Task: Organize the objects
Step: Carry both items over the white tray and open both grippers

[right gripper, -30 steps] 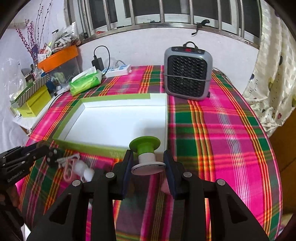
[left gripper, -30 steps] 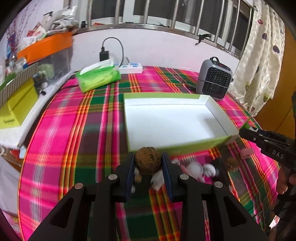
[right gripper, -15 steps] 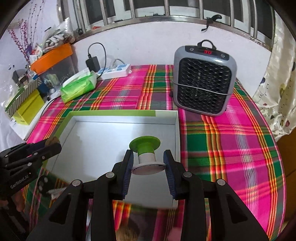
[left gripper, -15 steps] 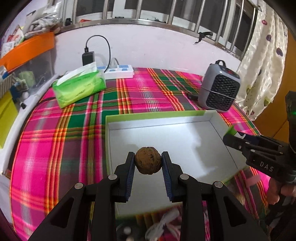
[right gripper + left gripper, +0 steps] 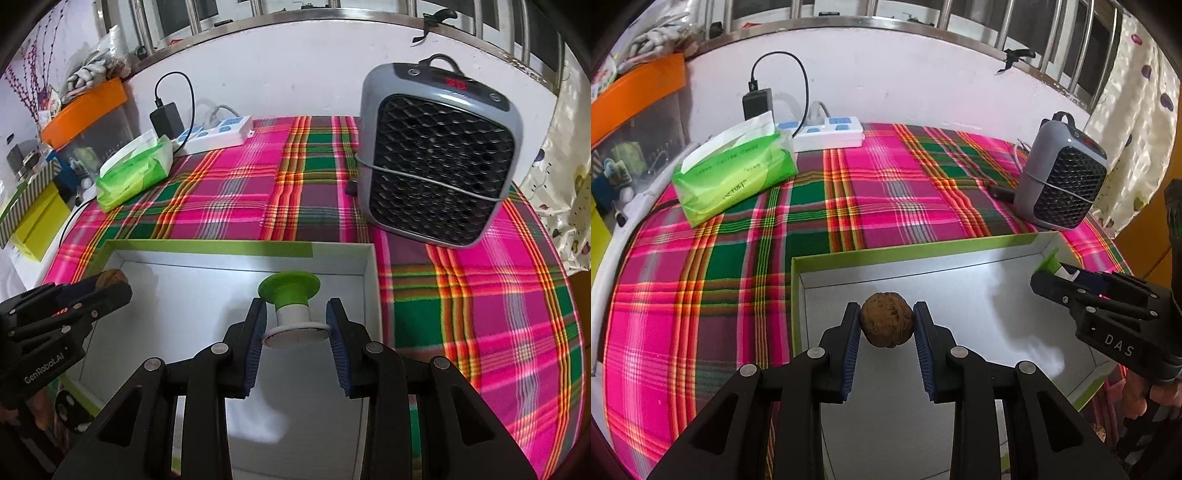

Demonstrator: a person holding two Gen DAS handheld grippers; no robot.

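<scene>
Shallow box (image 5: pixel 979 254), green outside w/ white smooth floor, lies on the tabletop (image 5: pixel 738 258), which is covered w/ pink-green plaid cloth. Box floor bare under both grippers; low walls on all sides. Far wall has open cloth beyond it up to the tissue pack (image 5: pixel 735 173) and white power strip (image 5: pixel 831 133) at the back wall. Grey heater (image 5: pixel 439 162) w/ black mesh front stands just past the box's far right corner, near but apart.

Left gripper (image 5: pixel 886 325): fingers clamped on a walnut (image 5: pixel 886 324), round, brown, wrinkled shell, held above the box floor close to its left wall. Blue ribbed pads press both sides.

Right gripper (image 5: pixel 295 325): fingers holding a spool (image 5: pixel 290 310) – green flanged top, white body, white flat base pinched between the pads – over the box's right part, near the right wall.

Grippers well apart, each visible at the edge of the other's view.
</scene>
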